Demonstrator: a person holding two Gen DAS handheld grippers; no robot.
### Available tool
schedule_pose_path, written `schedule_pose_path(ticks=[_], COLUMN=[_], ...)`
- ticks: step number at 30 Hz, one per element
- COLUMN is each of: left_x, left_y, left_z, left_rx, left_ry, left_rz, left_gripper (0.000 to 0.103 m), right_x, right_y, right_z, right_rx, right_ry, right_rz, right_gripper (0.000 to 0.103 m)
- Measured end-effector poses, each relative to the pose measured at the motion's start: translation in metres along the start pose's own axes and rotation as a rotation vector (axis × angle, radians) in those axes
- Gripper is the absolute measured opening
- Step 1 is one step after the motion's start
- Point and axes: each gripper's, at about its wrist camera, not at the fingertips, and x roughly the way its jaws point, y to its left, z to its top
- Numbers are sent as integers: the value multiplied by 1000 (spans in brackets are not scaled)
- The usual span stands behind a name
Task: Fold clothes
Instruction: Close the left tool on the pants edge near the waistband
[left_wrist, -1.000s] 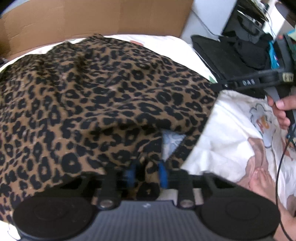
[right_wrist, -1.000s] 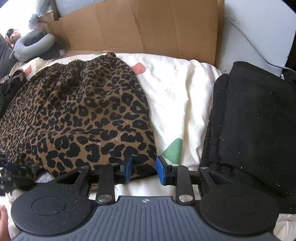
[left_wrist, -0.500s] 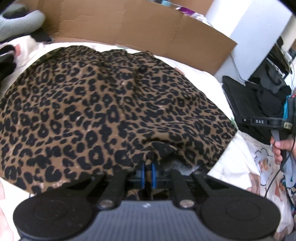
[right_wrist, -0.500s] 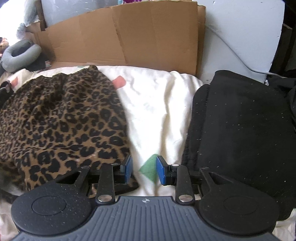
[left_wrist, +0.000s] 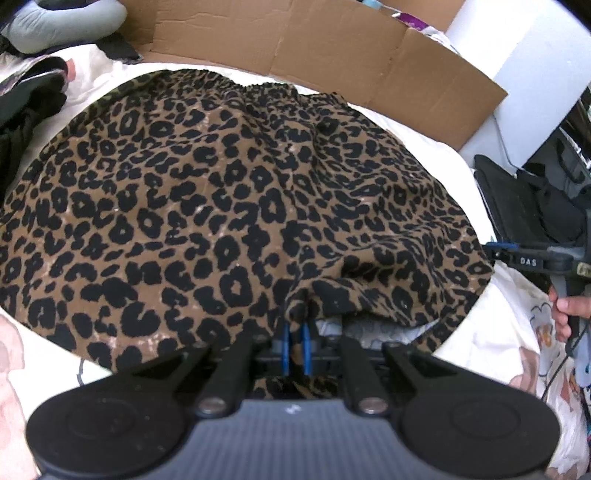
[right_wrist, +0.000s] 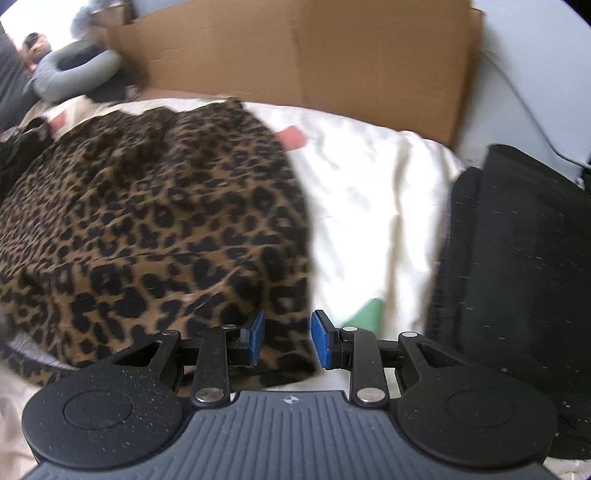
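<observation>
A leopard-print skirt lies spread on the white bed sheet, its gathered waistband towards the cardboard at the back. My left gripper is shut on a pinch of the skirt's near hem, and the cloth bunches up between the blue pads. My right gripper stands open over the skirt's near right corner; cloth lies under the gap and the pads do not press on it. The left wrist view shows the right gripper at the skirt's right edge, held by a hand.
A brown cardboard sheet stands along the back of the bed. Folded black clothing lies to the right of the skirt. A grey neck pillow and dark clothes sit at the far left. A cable hangs below the hand.
My left gripper has shut on the skirt's hem and rolled. My right gripper has shifted left, so the skirt's corner now lies between its open pads.
</observation>
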Motion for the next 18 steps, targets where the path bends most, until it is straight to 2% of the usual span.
schedule_pose_path(ticks=[6,13,18], left_x=[1,3,4], left_y=[1,2,4], left_z=[0,-1,-1], left_rx=[1,1,-2], left_ry=[3,6,9], left_rz=[-2,-2,-2], left_gripper=[8,9,9], right_x=[0,-1,1], right_y=[3,-25,-23], right_z=[2,-3,-11], right_rx=[-13,105,124], right_ry=[1,11,37], right_rz=[-14,-33,-5], right_gripper=[35,35,34])
